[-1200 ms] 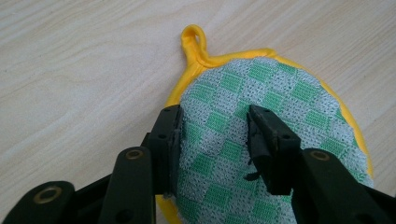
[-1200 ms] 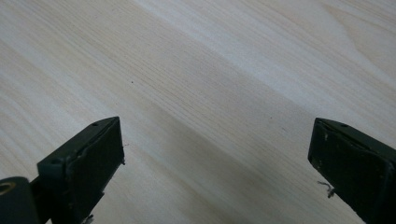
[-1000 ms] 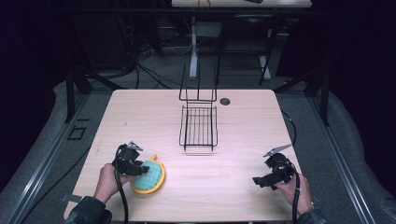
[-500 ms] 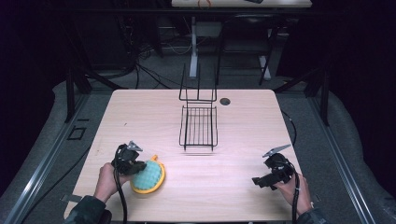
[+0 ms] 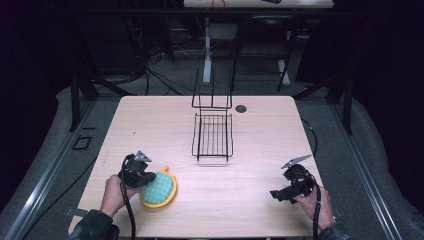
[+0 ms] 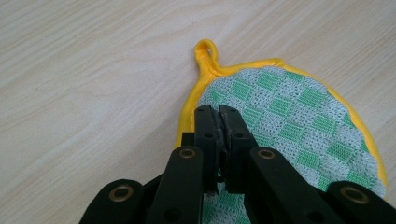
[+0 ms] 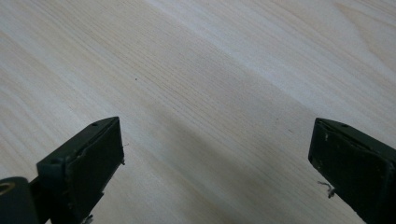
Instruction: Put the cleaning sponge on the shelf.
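A round pot holder (image 5: pixel 159 189), green-and-white checked with a yellow rim and a hanging loop (image 6: pixel 207 52), lies on the wooden table (image 5: pixel 250 205) at the front left. My left gripper (image 5: pixel 146 177) is over its left edge. In the left gripper view the jaws of this gripper (image 6: pixel 219 112) are pressed together on the pot holder (image 6: pixel 299 116) near its yellow rim, pinching the fabric. My right gripper (image 5: pixel 280 193) is at the front right, held low over bare wood. Its jaws (image 7: pixel 215 154) stand wide open with nothing between them.
A black wire rack (image 5: pixel 212 135) with an upright back stands at the table's middle, toward the far side. A small dark round hole (image 5: pixel 241 108) sits just right of it. Dark floor, cables and stand legs surround the table.
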`<state>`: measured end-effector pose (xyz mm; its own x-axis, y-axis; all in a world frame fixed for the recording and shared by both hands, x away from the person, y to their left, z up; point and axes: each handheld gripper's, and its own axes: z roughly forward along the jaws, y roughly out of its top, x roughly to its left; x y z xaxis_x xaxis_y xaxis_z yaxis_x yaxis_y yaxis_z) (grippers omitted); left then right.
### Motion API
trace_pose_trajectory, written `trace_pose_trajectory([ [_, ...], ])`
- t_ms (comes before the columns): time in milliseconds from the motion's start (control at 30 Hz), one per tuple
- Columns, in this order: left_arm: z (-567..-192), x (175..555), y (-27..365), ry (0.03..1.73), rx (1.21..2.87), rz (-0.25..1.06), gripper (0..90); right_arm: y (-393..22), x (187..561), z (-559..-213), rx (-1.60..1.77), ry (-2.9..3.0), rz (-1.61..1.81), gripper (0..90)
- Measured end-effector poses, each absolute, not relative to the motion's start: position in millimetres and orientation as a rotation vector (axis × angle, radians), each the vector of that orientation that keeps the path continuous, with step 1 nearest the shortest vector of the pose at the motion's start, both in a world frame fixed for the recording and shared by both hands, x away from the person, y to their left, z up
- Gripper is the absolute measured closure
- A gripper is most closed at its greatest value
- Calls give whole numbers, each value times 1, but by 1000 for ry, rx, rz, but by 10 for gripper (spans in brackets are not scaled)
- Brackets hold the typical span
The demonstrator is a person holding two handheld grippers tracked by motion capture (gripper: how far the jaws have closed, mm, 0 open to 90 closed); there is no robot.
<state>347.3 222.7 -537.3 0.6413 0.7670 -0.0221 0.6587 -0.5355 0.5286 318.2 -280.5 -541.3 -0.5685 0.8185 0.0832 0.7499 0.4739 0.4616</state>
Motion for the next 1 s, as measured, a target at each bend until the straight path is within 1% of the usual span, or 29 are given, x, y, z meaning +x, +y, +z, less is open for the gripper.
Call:
trace_pose_trajectory([
  [633,-521,338,230,1085,2299,308,875,-280,318,-541,1379,2567,689,27],
  [1000,-508,334,233,1067,2253,343,873,-281,318,-540,1387,2559,699,27],
])
